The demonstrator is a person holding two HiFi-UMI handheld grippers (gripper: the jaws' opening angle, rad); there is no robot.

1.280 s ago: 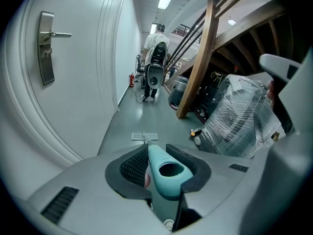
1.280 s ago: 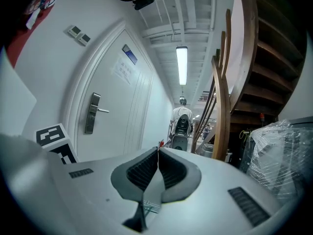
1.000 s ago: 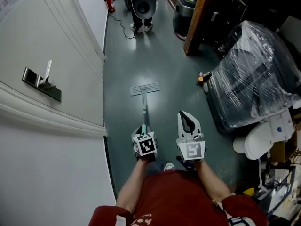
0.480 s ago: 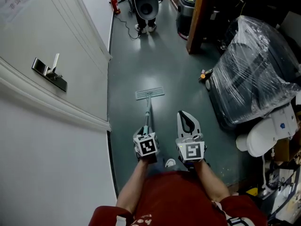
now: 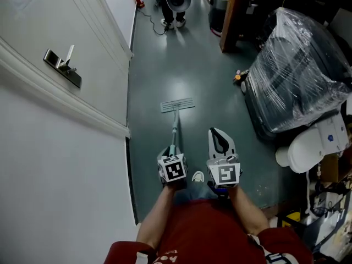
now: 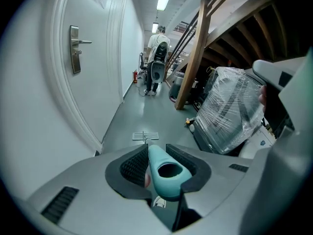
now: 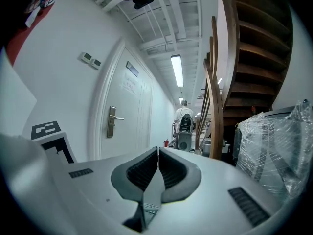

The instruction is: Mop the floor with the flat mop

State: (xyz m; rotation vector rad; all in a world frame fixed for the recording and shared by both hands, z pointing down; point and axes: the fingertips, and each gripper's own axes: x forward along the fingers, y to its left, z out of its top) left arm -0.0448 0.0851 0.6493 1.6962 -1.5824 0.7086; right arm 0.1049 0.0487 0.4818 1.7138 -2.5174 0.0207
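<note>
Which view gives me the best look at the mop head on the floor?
Head view: the whole mop head lies flat on the floor. Left gripper view shows it small, beyond the clamped handle. Right gripper view does not show it clearly.

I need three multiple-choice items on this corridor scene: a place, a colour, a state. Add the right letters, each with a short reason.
1. Where is the mop head? A) on the floor B) on a table C) on a chair
2. What colour is the mop handle's end? A) red B) teal C) yellow
3. How do the right gripper's jaws stand? A) wide apart B) shut on the mop C) together, empty

1 A: it lies flat there. 2 B: its teal end sits in the left gripper's jaws. 3 C: they meet, nothing between.
</note>
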